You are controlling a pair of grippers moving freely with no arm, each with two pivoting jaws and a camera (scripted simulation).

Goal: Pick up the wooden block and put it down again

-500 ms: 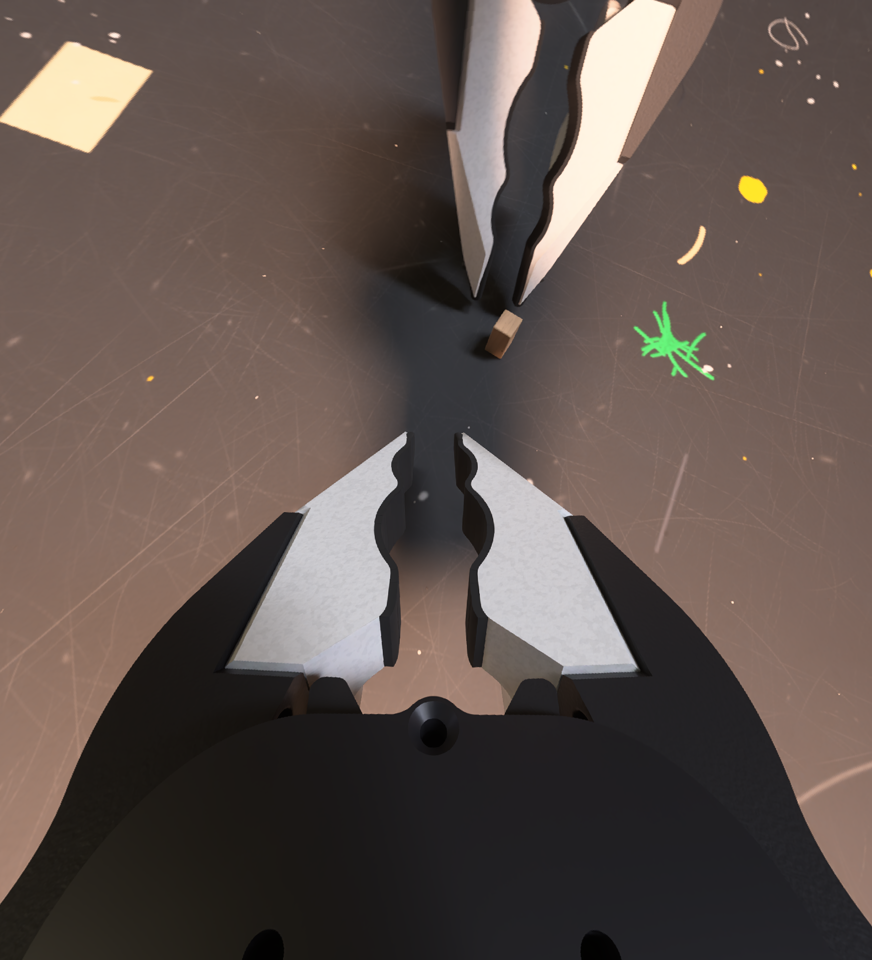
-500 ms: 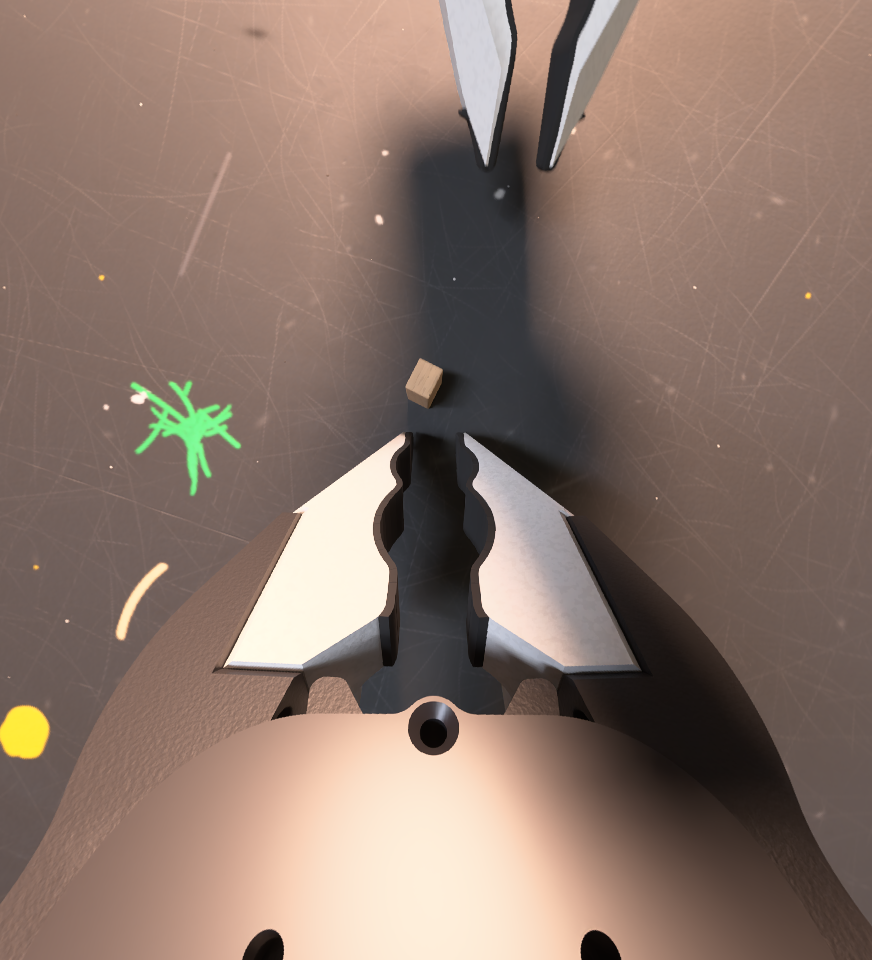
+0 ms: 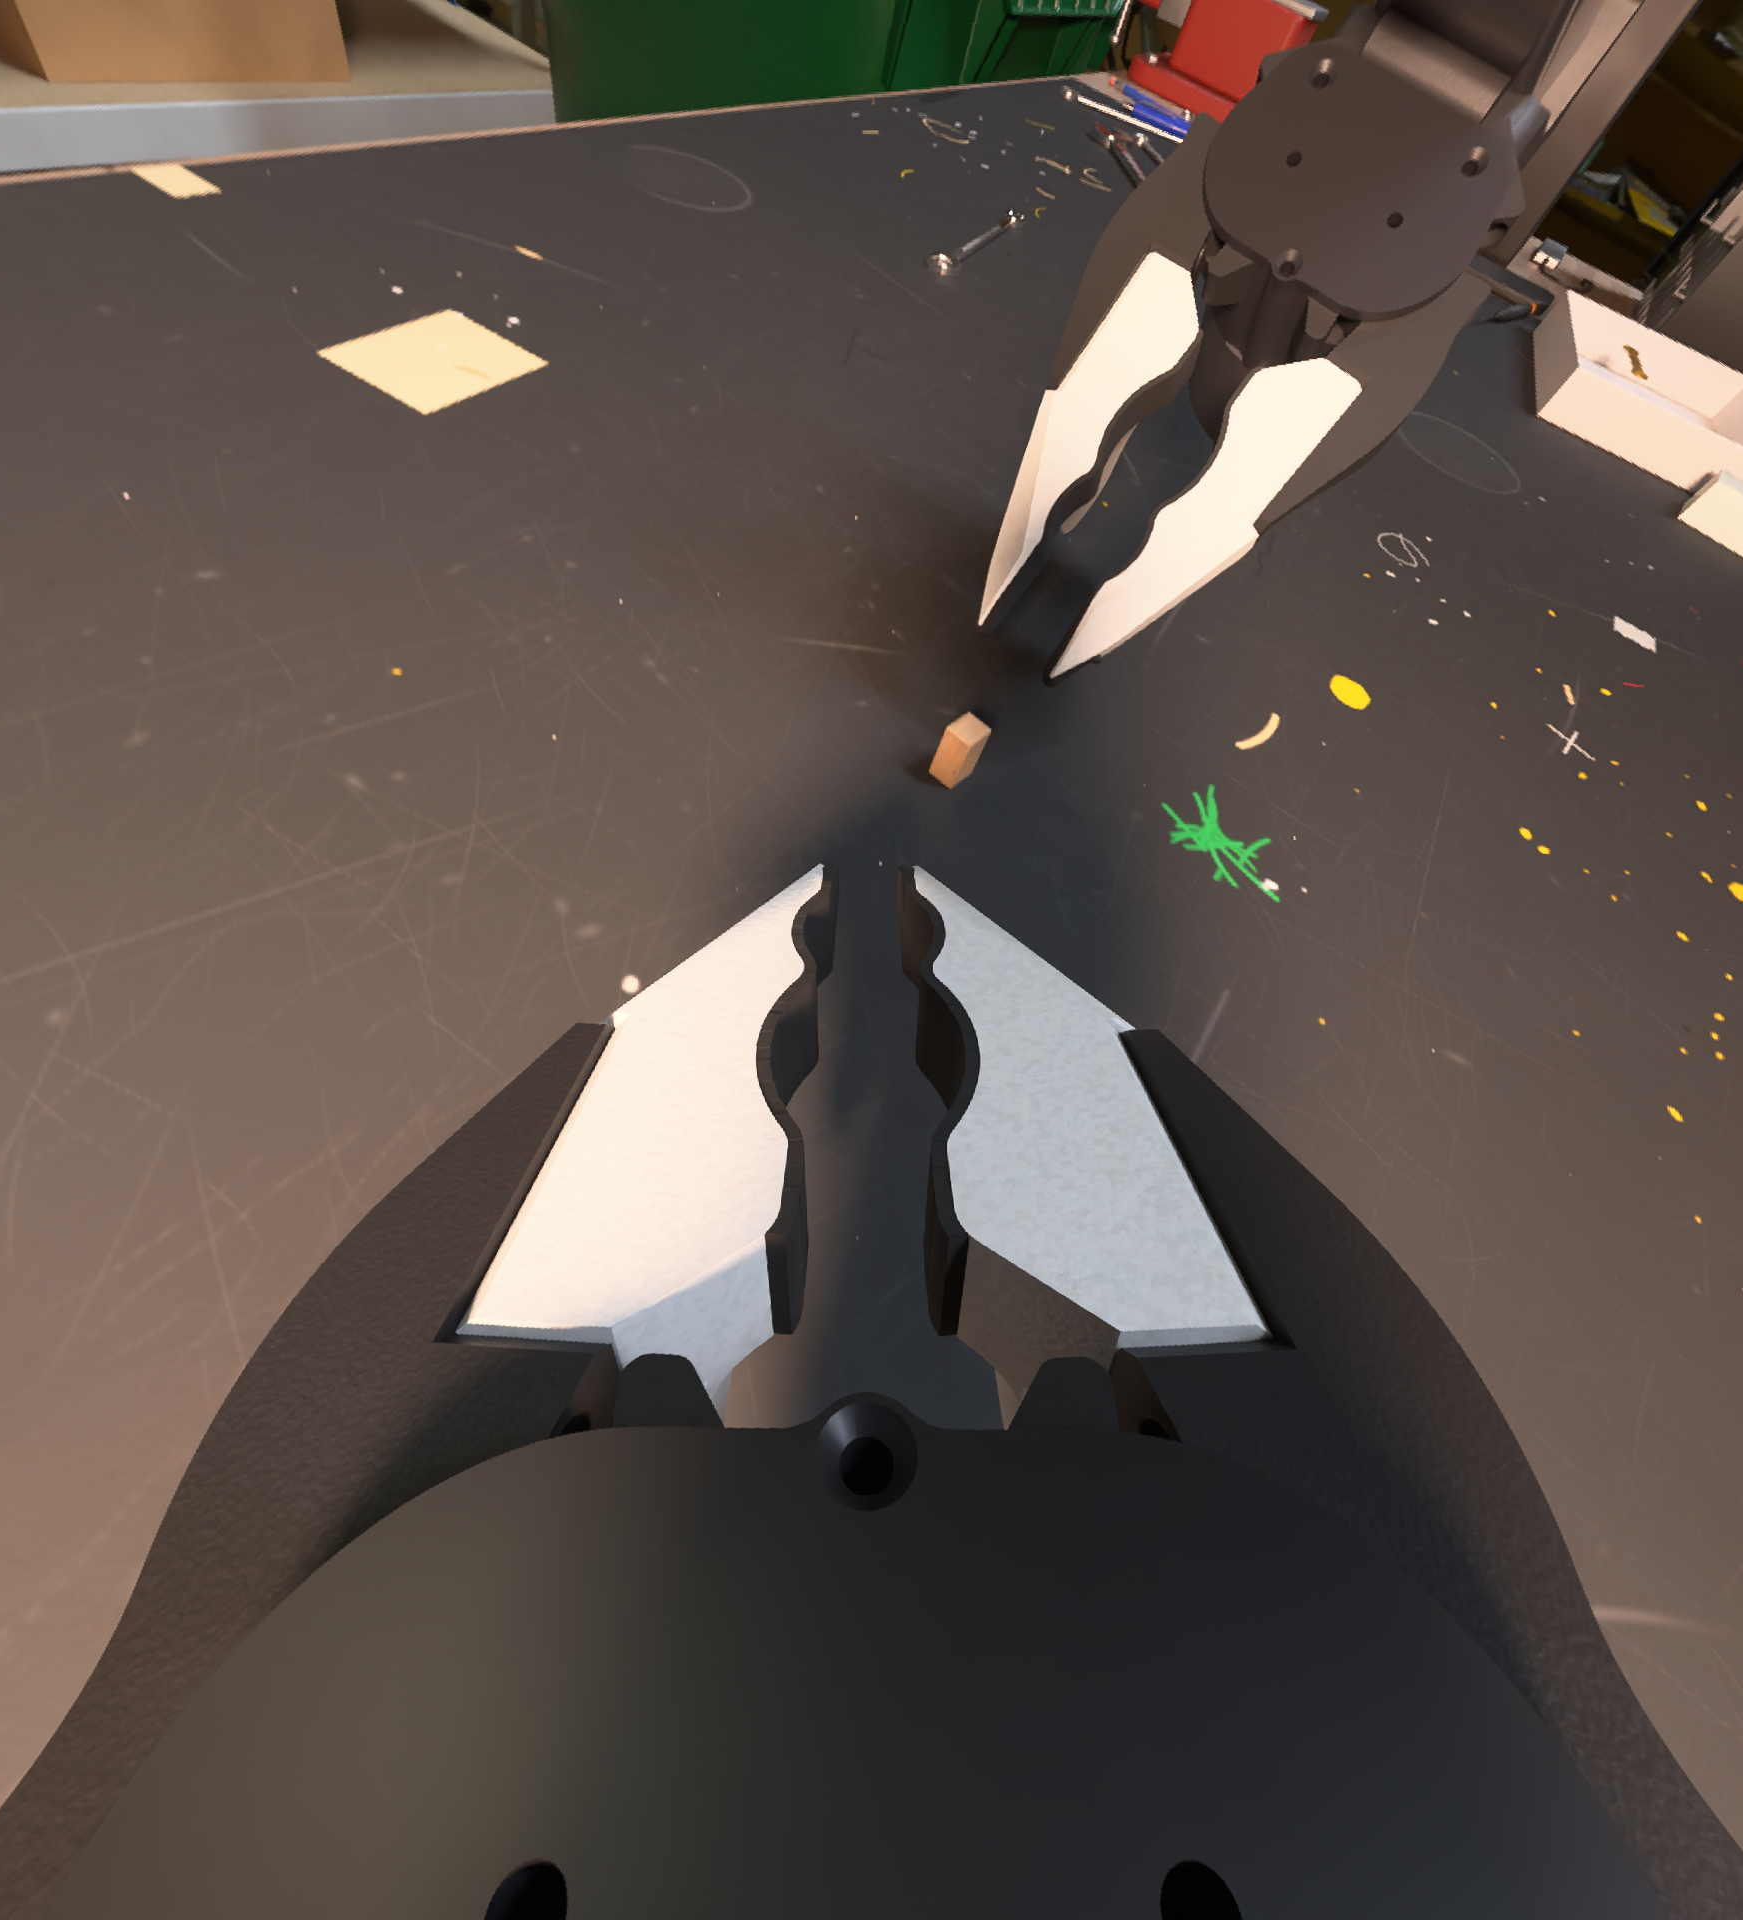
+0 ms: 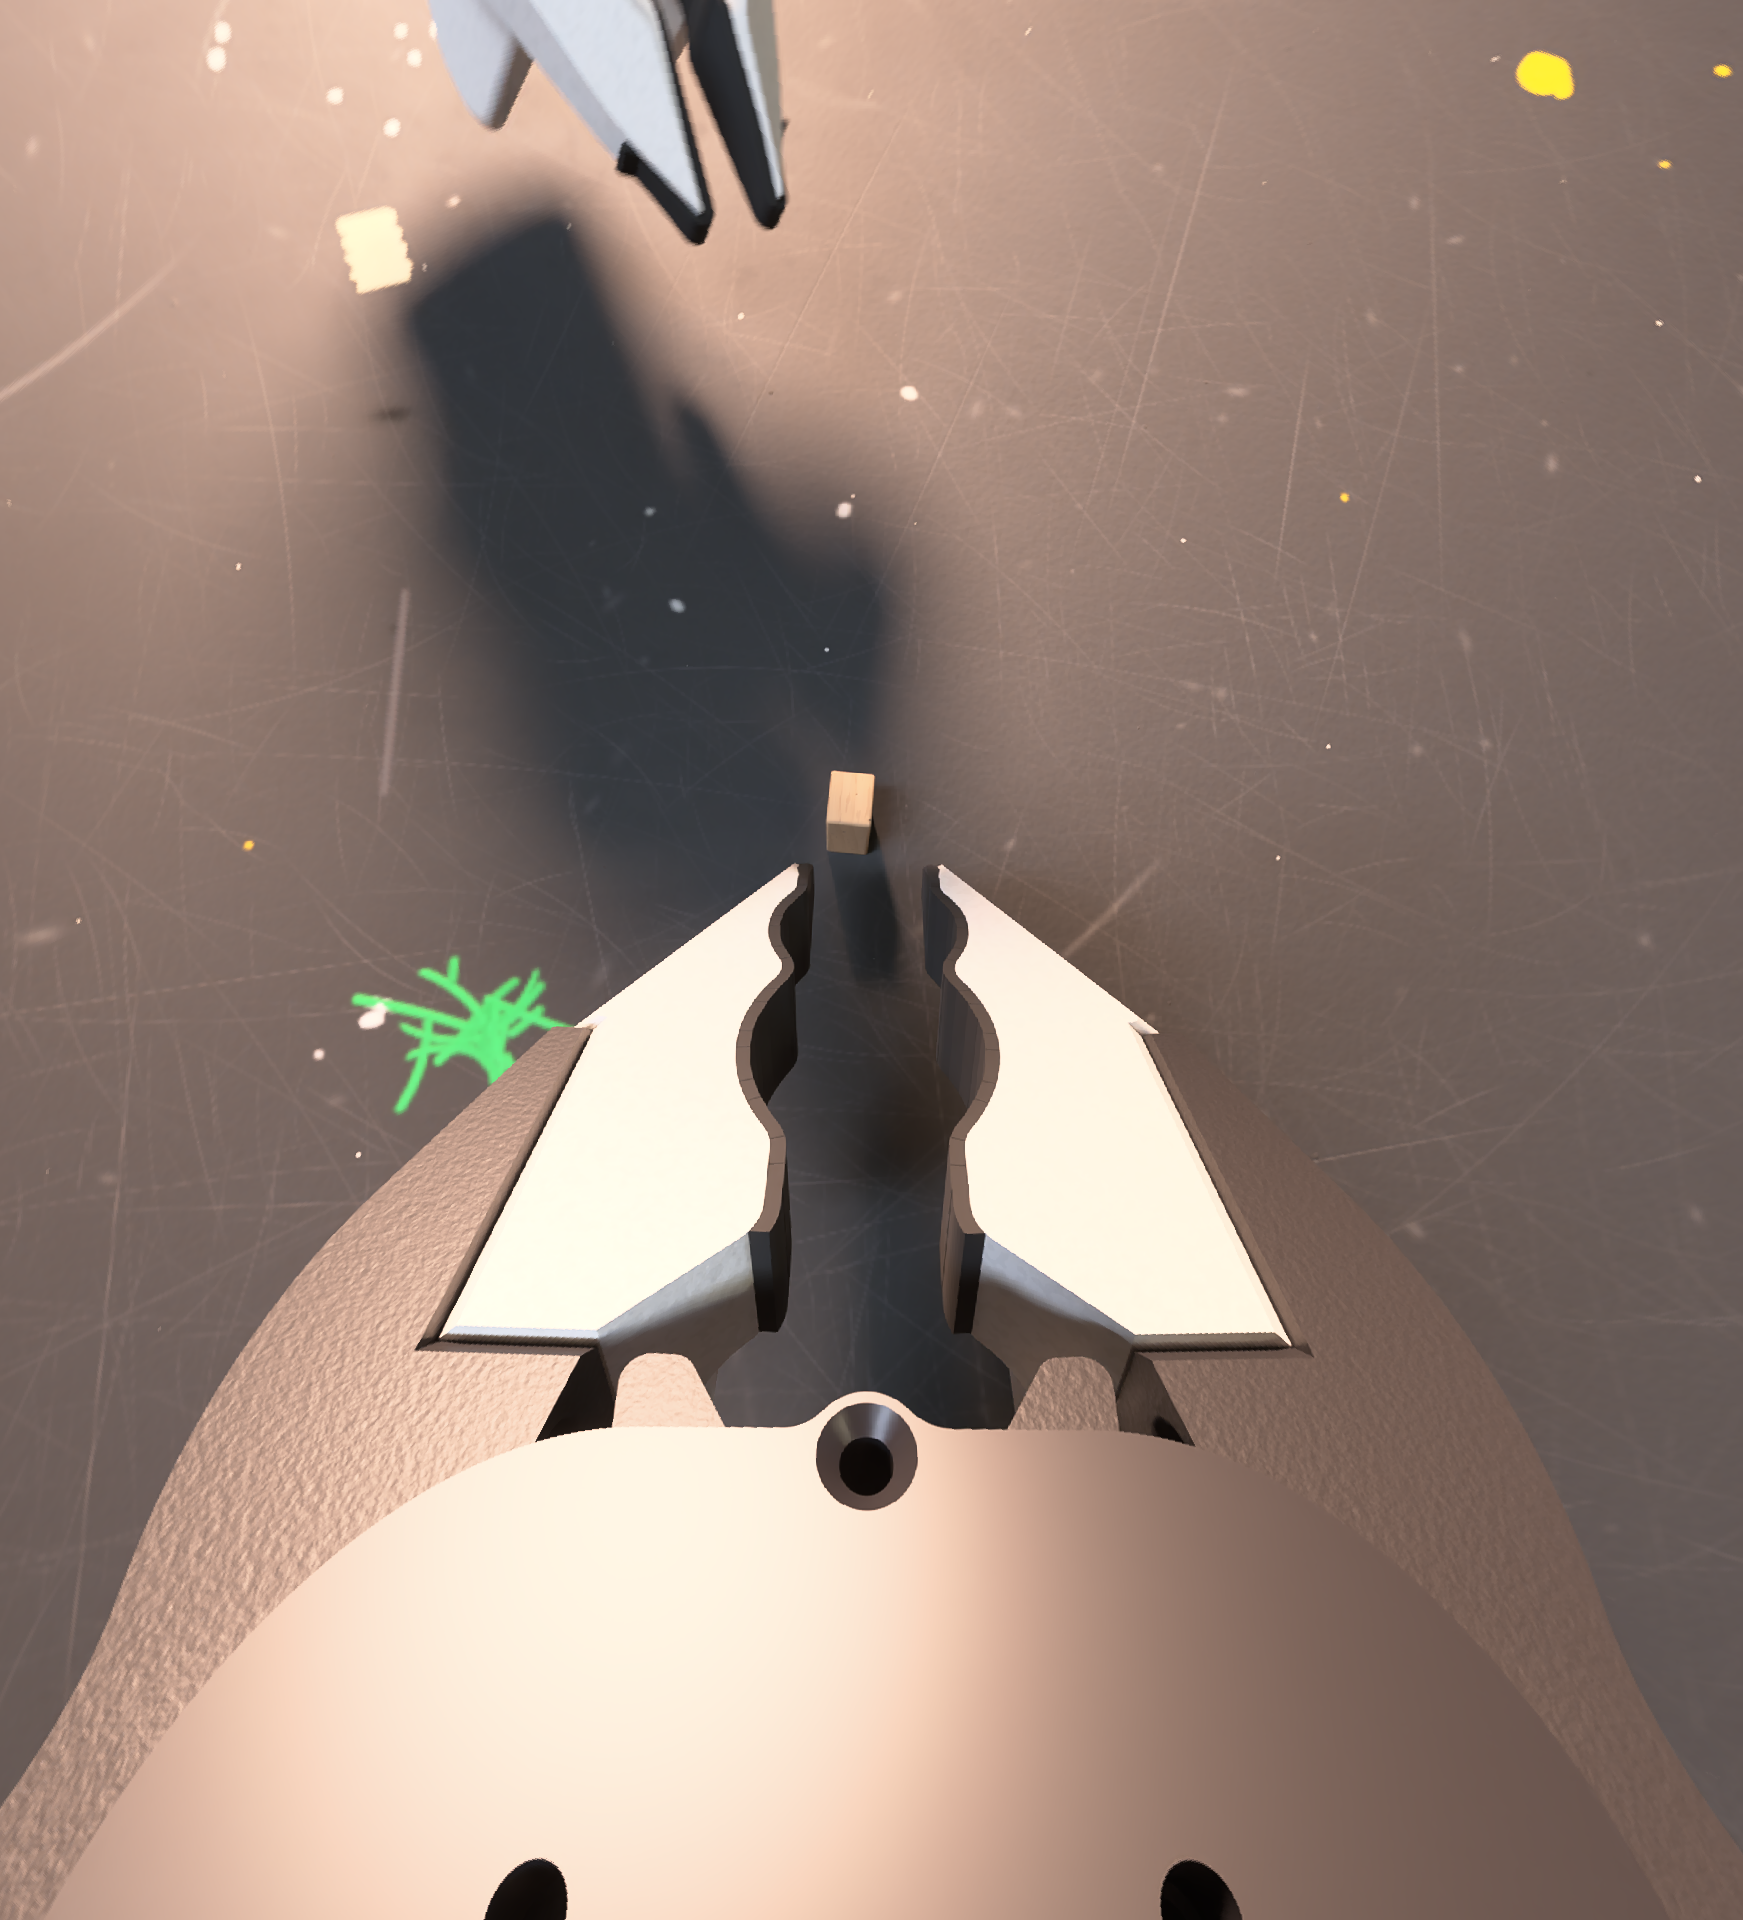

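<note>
A small wooden block (image 3: 958, 750) stands on the dark scratched table (image 3: 431, 727), free of both grippers. My left gripper (image 3: 867, 873) is black, empty, its jaws a narrow gap apart; the block lies a short way ahead of its tips and slightly right. My right gripper (image 4: 872, 873) is tan, open and empty, and the block (image 4: 850, 812) sits just beyond its left fingertip. In the left wrist view the right gripper (image 3: 1021, 649) hangs tips-down just past the block. In the right wrist view the left gripper (image 4: 732, 227) shows far ahead.
A pale square sheet (image 3: 431, 361) lies at the far left, a white open box (image 3: 1667, 416) at the far right, and a wrench (image 3: 976, 244) near the table's far edge. A green scribble (image 3: 1215, 847) and yellow paint spots mark the table right of the block.
The left wrist view has tilted up and now takes in the table's far edge. The right gripper has turned and its jaws stand a little wider. The block rests on the table as before.
</note>
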